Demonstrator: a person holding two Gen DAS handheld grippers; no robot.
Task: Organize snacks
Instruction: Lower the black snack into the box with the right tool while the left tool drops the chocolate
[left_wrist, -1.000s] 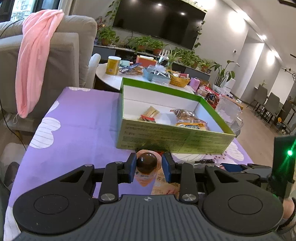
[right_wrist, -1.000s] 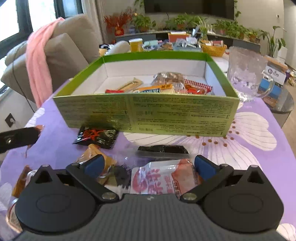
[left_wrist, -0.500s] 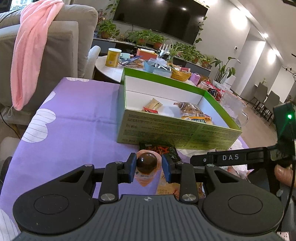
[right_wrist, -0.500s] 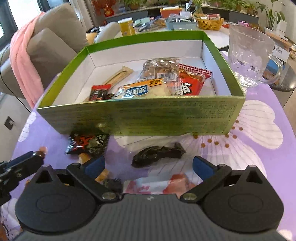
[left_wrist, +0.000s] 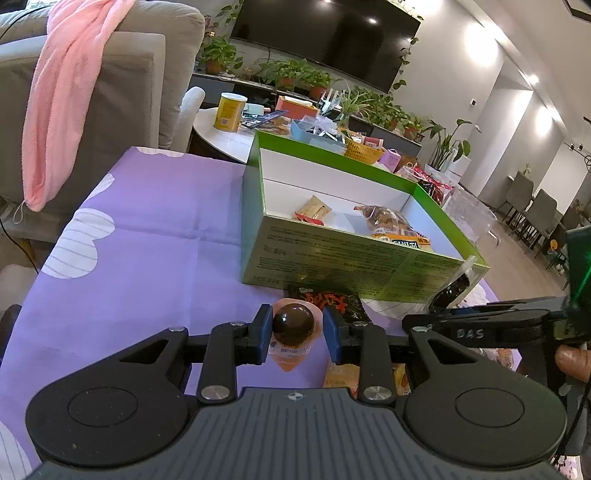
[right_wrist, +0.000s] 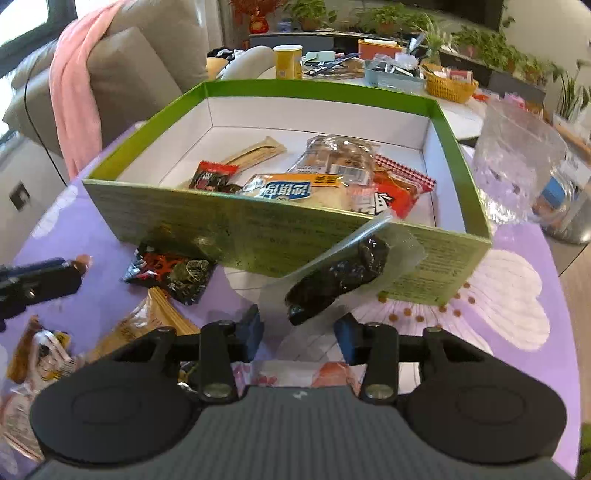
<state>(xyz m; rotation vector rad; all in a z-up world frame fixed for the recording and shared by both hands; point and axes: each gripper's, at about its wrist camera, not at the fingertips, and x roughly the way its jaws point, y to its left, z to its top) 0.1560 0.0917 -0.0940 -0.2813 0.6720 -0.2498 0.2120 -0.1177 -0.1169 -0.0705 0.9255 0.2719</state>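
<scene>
Nearest me, the left gripper (left_wrist: 294, 328) pinched a peach pouch holding a dark brown ball, the egg (left_wrist: 293, 325), in front of the box (left_wrist: 354, 262). The right gripper (right_wrist: 299, 328) had its jaws closing around a clear packet (right_wrist: 340, 273) of dark, wrinkled food, lifted and tilted against the box's near wall; I could not tell whether the pads pressed it. A black-and-red pack (right_wrist: 171, 267) lay flat at the foot of the box. Only the right view showed the box's full contents: a tan stick (right_wrist: 255, 151), bread (right_wrist: 340, 157), a red bag (right_wrist: 397, 184). Only the left view showed the TV (left_wrist: 325, 37) far behind the box.
</scene>
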